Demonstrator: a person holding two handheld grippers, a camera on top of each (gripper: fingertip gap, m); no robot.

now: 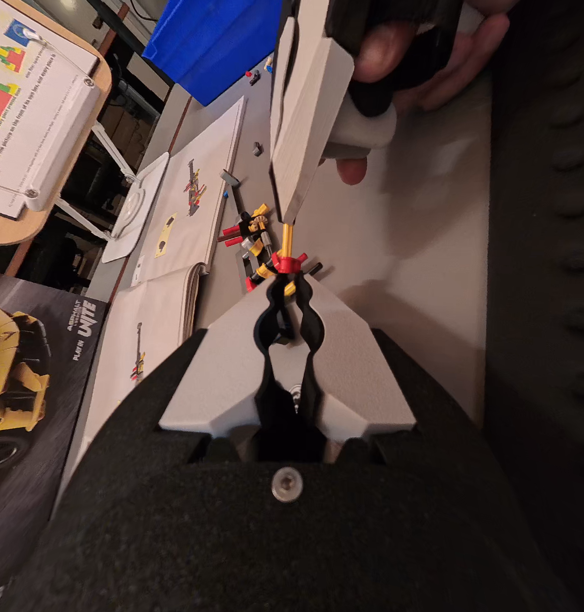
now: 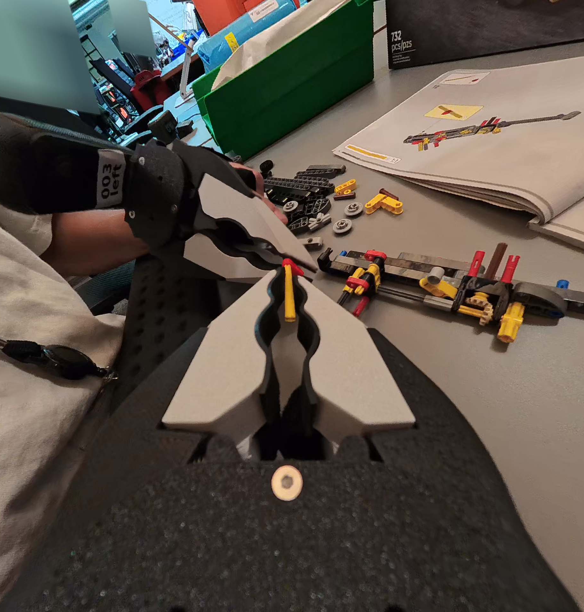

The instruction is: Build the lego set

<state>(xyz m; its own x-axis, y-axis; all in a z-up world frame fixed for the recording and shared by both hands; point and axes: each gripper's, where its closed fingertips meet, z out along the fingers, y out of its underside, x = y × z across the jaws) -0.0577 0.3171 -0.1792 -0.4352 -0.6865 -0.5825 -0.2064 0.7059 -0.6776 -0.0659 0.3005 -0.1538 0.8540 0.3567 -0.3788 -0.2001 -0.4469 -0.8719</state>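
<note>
Lego rod (image 2: 289,294), yellow, sits clamped in the right hand-held gripper (image 2: 288,276); at 12 o'clock, the left hand-held gripper (image 1: 288,281) pinches its red connector (image 1: 285,263).

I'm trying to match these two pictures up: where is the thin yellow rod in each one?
Left wrist view: the yellow rod is just above centre, running from the far tongs' tip down to a red piece.
Right wrist view: the rod is at centre, upright between the near tongs.
Shared landmark: the open booklet.
</note>
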